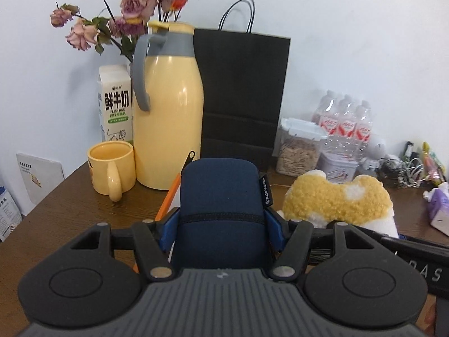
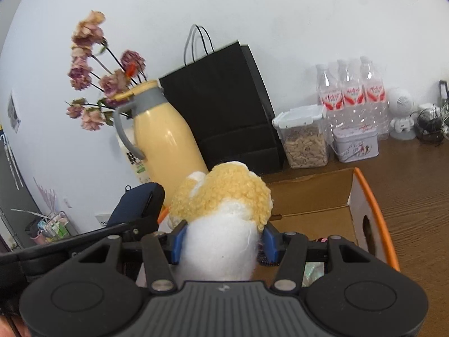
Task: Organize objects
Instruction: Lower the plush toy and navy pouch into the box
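Note:
My left gripper [image 1: 221,229] is shut on a navy blue zip pouch [image 1: 221,193], whose blue pads press both of its sides above the brown table [image 1: 70,196]. My right gripper [image 2: 223,243] is shut on a white and yellow plush toy [image 2: 224,202], held above an open cardboard box [image 2: 317,193] with an orange rim. The plush toy [image 1: 336,196] also shows to the right of the pouch in the left wrist view. In the right wrist view the pouch [image 2: 137,205] appears at the left, beside the plush.
A yellow mug [image 1: 110,168], yellow thermos jug [image 1: 168,112], milk carton [image 1: 115,104], dried roses [image 1: 112,22] and black paper bag [image 1: 241,95] stand at the back. A jar of oats [image 2: 304,137], a tin [image 2: 355,143], water bottles [image 2: 350,92] and cables [image 2: 429,123] line the wall. An orange pencil [image 1: 169,196] lies behind the pouch.

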`<state>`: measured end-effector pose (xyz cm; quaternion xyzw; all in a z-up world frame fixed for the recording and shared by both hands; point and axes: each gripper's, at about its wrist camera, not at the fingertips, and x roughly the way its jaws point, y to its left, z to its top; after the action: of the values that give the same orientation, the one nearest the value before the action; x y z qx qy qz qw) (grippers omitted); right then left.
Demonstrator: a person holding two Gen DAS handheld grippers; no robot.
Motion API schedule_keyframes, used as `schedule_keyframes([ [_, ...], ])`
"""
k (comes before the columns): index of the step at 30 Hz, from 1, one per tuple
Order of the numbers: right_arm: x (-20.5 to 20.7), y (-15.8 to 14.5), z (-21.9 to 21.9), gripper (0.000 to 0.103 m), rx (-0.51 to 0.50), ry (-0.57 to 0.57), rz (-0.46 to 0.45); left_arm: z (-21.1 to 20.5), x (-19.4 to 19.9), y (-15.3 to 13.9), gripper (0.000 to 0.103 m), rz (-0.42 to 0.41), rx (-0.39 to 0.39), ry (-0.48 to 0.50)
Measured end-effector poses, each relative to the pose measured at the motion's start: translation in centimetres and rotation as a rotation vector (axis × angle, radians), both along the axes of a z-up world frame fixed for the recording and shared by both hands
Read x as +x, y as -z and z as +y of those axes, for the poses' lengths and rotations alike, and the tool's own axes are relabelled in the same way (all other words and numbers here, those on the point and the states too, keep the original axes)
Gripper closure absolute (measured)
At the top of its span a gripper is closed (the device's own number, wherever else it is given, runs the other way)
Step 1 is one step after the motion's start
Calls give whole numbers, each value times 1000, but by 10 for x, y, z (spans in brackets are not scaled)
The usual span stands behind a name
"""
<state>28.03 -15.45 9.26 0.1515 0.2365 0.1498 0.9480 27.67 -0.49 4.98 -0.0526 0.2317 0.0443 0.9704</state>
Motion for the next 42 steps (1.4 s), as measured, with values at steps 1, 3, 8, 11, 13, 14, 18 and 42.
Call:
schedule_keyframes([
  [1,5,4,1,51,-5,7,4,0,4,4,39,1,4,-7],
  [3,13,14,3,51,-6,15,12,-4,10,13,39,17,29,-3],
  [8,24,34,3,51,-40,19,58,-7,17,30,39,58,57,29],
  [11,25,39,3,51,-63,29,69,-7,17,32,39,57,63,32],
  [13,24,39,3,49,-77,30,70,-7,15,31,38,49,61,31],
  [14,23,39,3,47,-80,31,71,-7,13,31,35,44,59,30],
  [18,17,37,0,34,-86,61,64,-6,3,24,9,-27,87,-25],
  [42,-9,8,-4,3,-76,78,-17,6,-31,-10,0,-128,22,-54],
])
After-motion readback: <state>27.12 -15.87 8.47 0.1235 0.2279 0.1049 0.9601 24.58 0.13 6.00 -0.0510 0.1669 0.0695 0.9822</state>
